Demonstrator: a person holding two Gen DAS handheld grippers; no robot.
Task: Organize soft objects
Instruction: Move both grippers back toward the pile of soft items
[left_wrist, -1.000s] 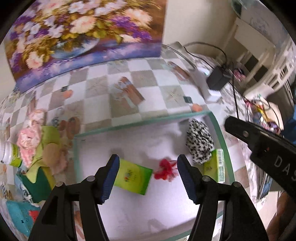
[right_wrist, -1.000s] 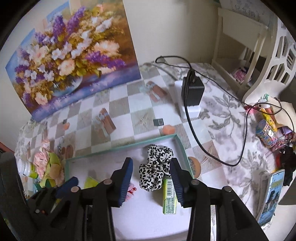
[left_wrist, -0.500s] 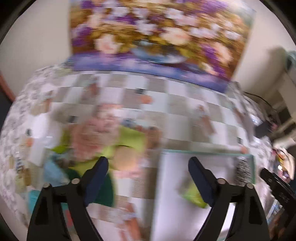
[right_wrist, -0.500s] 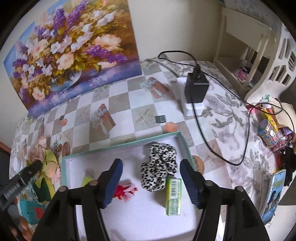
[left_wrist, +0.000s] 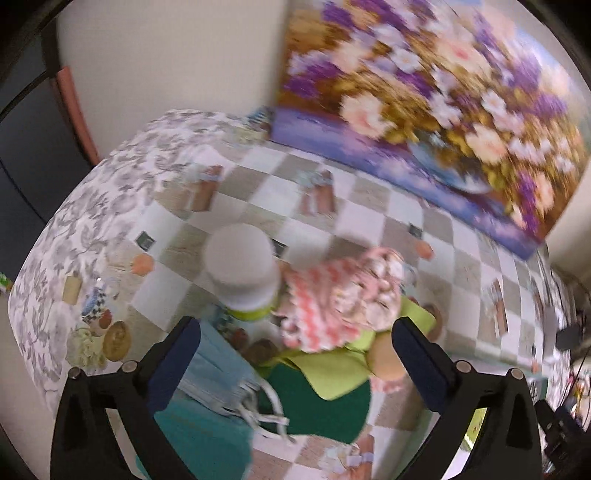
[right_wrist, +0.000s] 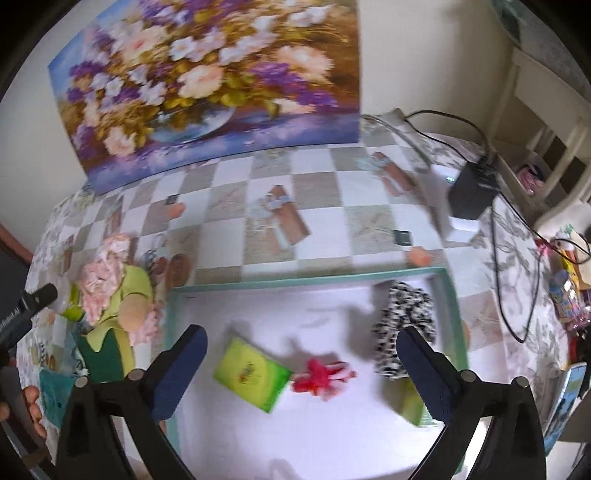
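My left gripper (left_wrist: 295, 354) hangs with fingers spread wide and empty above a blurred heap near the surface's left edge: a pink knitted piece (left_wrist: 343, 295) on lime cloth (left_wrist: 332, 369), beside what looks like a white-capped bottle (left_wrist: 242, 266). My right gripper (right_wrist: 301, 362), fingers likewise spread, overlooks the white tray (right_wrist: 452, 306), where a spotted scrunchie (right_wrist: 402, 328) sits by its right rim and a red bow (right_wrist: 321, 374) beside a green packet (right_wrist: 253, 374).

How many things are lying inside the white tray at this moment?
4: a green packet left, a red-pink hair tie centre, a leopard-print scrunchie right, another green packet partly hidden by the right tool.
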